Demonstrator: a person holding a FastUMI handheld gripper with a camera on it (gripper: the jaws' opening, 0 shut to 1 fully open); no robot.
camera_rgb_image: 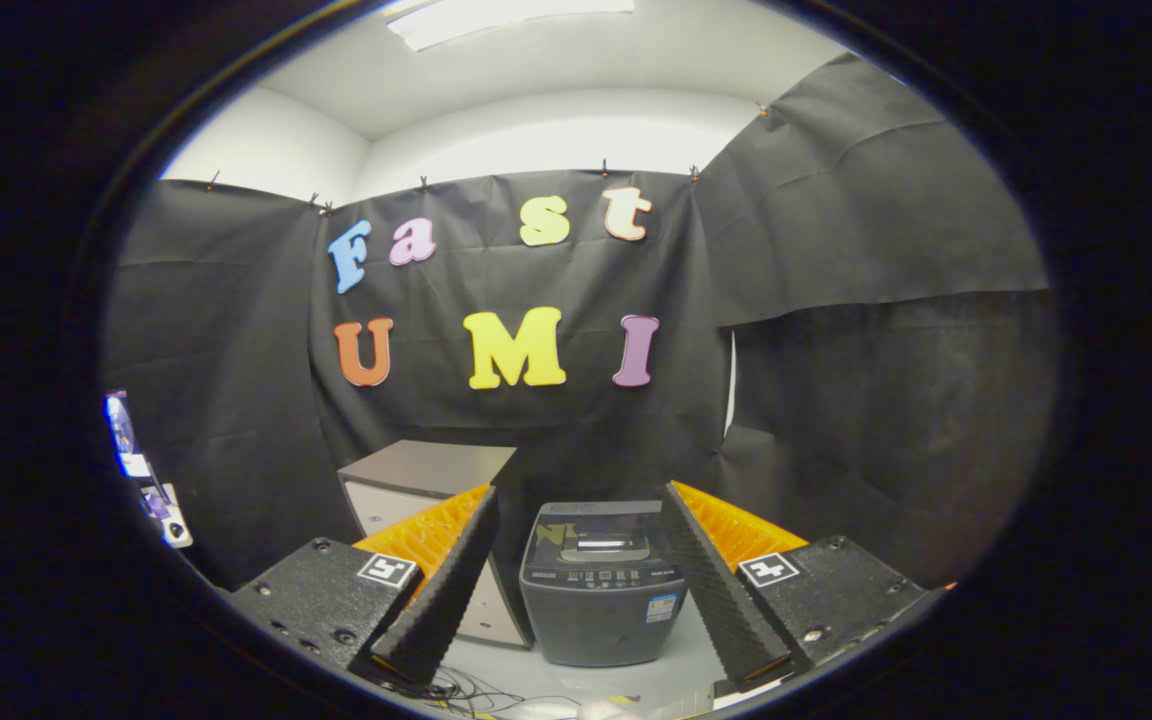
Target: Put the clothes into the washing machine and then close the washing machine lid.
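A small dark grey top-loading washing machine stands on the pale floor against the black cloth wall, well beyond my fingers and framed between them. Its lid lies flat and shut, with a glossy window on top and a control strip along the front edge. My gripper is open, its two fingers spread wide with nothing between them, held high and some way back from the machine. No clothes are visible.
A grey-topped white cabinet stands just left of the washing machine, partly behind my left finger. Loose cables lie on the floor below the fingers. A small device with a lit screen hangs on the left wall.
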